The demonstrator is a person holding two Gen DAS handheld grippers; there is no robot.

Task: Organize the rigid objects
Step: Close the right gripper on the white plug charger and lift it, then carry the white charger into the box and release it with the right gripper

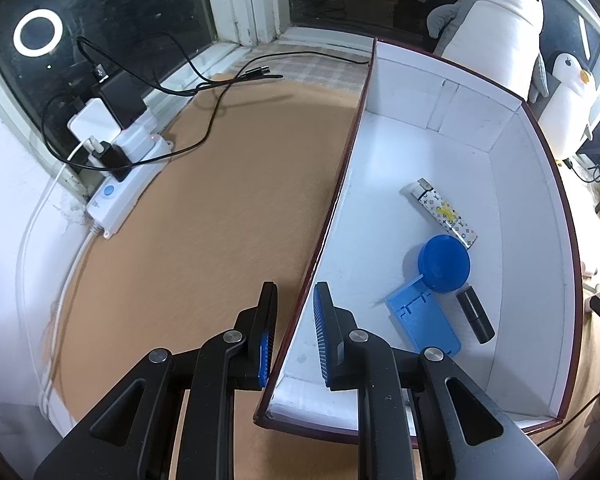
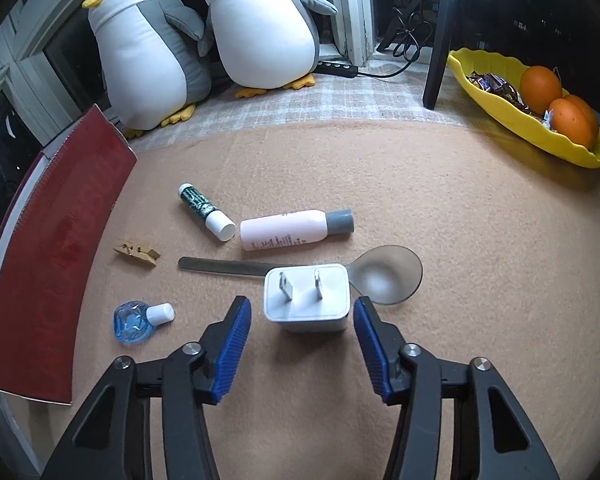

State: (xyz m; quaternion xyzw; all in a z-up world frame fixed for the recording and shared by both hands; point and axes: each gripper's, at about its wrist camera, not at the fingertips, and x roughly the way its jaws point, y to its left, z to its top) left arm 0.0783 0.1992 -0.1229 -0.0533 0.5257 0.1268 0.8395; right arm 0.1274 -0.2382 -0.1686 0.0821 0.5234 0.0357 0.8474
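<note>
Sorting of rigid objects on a tan mat beside a white box, seen from both tongs.

Two plush penguins (image 2: 204, 40) stand at the mat's far edge; one white box (image 1: 440, 96) with dark red outer walls holds four items: a blue phone stand (image 1: 422, 322), a blue round lid (image 1: 444, 258), a patterned lighter (image 1: 446, 214) and a black cylinder (image 1: 475, 314). A yellow tray (image 2: 500, 112) at the far right corner carries three oranges (image 2: 540, 84) and wrapped sweets. Loose on the mat (image 2: 460, 208) lie one pink bottle (image 2: 288, 228), one spoon (image 2: 384, 276), one white charger plug (image 2: 306, 298), one glue stick (image 2: 206, 211), one small blue bottle (image 2: 134, 322) and one clothespin (image 2: 137, 254). Left tongs (image 1: 296, 312) are nearly closed, straddling the box's left wall. Right tongs (image 2: 302, 322) stand partly open, the charger plug between the jaws, pads not touching it.
</note>
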